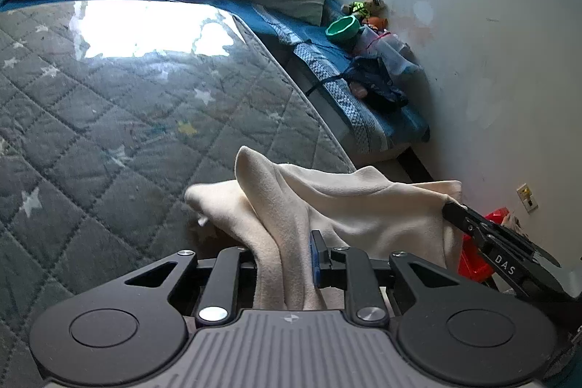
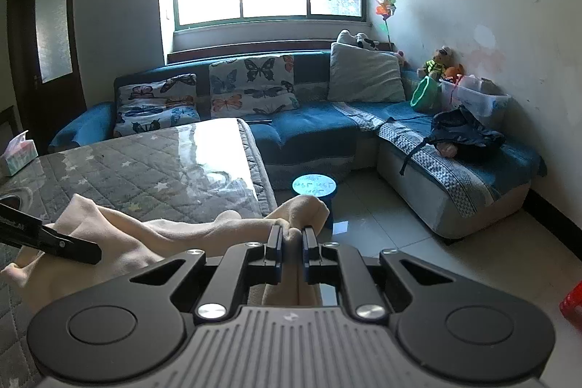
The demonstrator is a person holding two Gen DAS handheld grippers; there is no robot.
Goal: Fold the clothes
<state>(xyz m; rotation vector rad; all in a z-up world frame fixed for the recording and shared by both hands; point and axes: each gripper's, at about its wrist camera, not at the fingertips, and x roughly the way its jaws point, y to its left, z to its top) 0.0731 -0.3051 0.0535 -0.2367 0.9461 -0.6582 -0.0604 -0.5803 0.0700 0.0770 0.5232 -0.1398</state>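
A cream garment (image 1: 338, 202) is held between both grippers above the near edge of the quilted grey table (image 1: 127, 104). My left gripper (image 1: 287, 242) is shut on one bunched part of it; cloth covers its left finger. My right gripper (image 2: 291, 235) is shut on another bunched edge of the garment (image 2: 174, 231). The right gripper also shows at the right of the left wrist view (image 1: 454, 210), its tips in the cloth. The left gripper shows at the left of the right wrist view (image 2: 83, 251). The cloth sags between them.
A blue corner sofa (image 2: 309, 122) with butterfly cushions (image 2: 251, 86) stands beyond the table. A green bowl (image 2: 423, 93), a dark bag (image 2: 462, 130), a plastic box and toys lie on its right arm. A round stool (image 2: 314, 188) stands on the tiled floor. A tissue box (image 2: 18, 153) sits at the table's left.
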